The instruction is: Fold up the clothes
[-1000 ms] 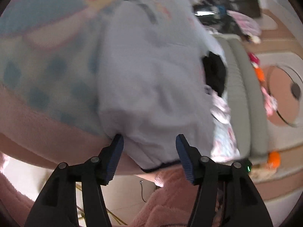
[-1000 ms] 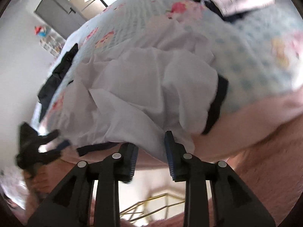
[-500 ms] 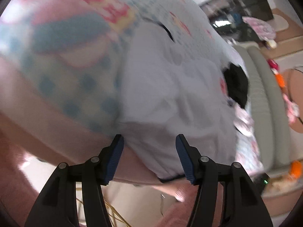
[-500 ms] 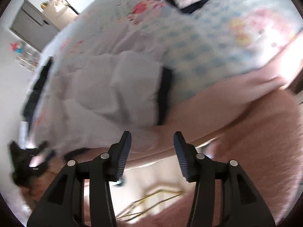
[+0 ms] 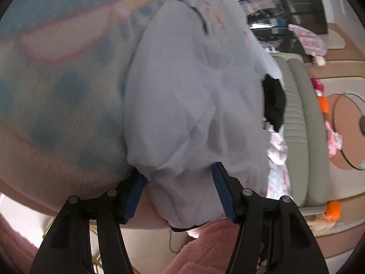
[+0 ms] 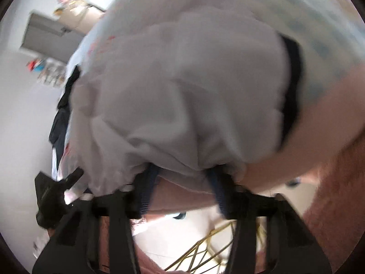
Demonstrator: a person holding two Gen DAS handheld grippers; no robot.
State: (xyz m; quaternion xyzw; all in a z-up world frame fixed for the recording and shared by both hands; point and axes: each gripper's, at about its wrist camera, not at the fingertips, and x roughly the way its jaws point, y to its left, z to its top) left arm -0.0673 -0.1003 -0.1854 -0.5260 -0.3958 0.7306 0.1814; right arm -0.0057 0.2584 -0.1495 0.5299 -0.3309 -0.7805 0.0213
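Shirt (image 5: 187,105): white w/ dark trim, lies rumpled on the bed (image 5: 57,105), near hem bunched at the bed's edge closest to both cams. Dark sleeve cuff (image 6: 293,86) shows at the right in the right wrist view.

Left gripper (image 5: 180,194): jaws closing, hem fabric between the blue pads; the pads look to touch the cloth at both sides, but a firm pinch isn't certain yet. Right gripper (image 6: 182,191): jaws also closing, cloth bunched over and between the fingers; frame is blurred, so grip depth can't be told. The left gripper's black body shows at lower left of the right wrist view, so the two are spread along the same hem.

Step, prob: taking hold of the hem at two points, i.e. start of the fold, not the fold itself.

Next, imo: finish both pinches, check only the shirt is caught and not the blanket under it, then lift and carry the hem evenly away over the body, keeping the two grippers level so the cloth stays taut btw them.
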